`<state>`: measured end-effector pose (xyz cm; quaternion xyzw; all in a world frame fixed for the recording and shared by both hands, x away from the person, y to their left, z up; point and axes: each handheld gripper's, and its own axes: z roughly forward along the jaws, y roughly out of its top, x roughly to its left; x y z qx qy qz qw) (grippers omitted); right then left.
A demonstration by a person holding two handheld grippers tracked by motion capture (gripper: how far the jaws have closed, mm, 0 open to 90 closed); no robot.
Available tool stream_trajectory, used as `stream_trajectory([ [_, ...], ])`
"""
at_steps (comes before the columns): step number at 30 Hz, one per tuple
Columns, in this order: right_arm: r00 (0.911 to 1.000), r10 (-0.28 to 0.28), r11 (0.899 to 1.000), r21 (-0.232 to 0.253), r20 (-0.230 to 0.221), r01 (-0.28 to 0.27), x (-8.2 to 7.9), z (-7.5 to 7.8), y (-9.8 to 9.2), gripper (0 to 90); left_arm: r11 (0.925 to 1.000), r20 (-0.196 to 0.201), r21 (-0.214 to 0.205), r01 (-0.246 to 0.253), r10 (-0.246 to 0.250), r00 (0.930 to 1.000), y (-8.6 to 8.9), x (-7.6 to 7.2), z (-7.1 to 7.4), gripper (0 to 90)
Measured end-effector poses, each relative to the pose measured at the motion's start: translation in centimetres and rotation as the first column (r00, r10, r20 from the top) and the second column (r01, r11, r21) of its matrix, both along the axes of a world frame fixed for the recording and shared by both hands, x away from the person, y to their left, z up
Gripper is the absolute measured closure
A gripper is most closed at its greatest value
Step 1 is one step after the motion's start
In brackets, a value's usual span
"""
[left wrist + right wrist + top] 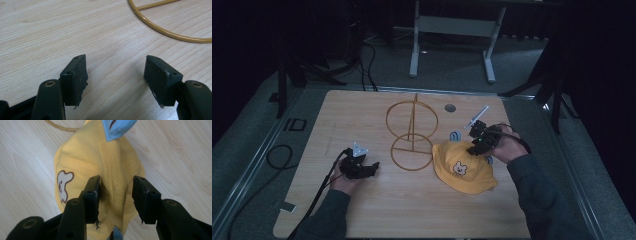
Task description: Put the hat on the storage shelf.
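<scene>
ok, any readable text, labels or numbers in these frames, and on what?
"ID": looks like pale marks on the dark floor left of the table; blurred, so uncertain.
Yellow cap: a bear patch, no lettering.
Nothing else readable.

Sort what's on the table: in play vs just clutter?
In play:
- yellow cloth cap with bear patch, right tongs open around its crown
- gold wire two-ring stand
- left tongs, open over bare wood

Lying about:
- small grey round disc
- black cables on the floor
</scene>
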<state>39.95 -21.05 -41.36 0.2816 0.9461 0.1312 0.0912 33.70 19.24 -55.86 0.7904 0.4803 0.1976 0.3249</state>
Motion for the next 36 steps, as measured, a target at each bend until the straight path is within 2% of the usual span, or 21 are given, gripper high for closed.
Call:
stream_trajectory([
  [9, 0.9982, 0.005, 1.000, -0.028, -0.059, -0.007, 0.7, -0.5, 0.5, 58.4, 1.0000, -0.001, 0.000, 0.001, -0.001, 1.0000, 0.0, 0.0, 0.0, 35.4],
  [15, 0.9957, 0.009, 0.998, -0.055, -0.092, -0.014, 1.0, -0.9, 0.9, 64.7, 1.0000, -0.001, 0.001, 0.001, -0.001, 1.0000, 0.0, 0.0, 0.0, 35.4],
  [18, 0.9944, 0.015, 0.997, -0.070, -0.104, -0.023, 1.1, -1.1, 1.2, 71.4, 1.0000, -0.001, 0.001, 0.001, -0.001, 1.0000, 0.0, 0.0, 0.0, 35.4],
  [21, 0.9949, 0.025, 0.996, -0.083, -0.098, -0.033, 1.1, -1.2, 1.3, 75.4, 1.0000, -0.002, 0.000, 0.001, -0.001, 1.0000, 0.0, 0.0, 0.0, 35.4],
  [26, 0.9974, 0.037, 0.993, -0.112, -0.061, -0.044, 0.8, -1.0, 1.4, 80.7, 1.0000, -0.001, 0.001, 0.001, -0.001, 1.0000, 0.0, 0.0, 0.0, 35.5],
  [36, 0.9979, 0.051, 0.991, -0.118, -0.039, -0.056, 0.4, -0.2, 1.0, 81.7, 1.0000, -0.002, 0.001, 0.000, 0.000, 1.0000, 0.0, 0.0, 0.0, 35.4],
])
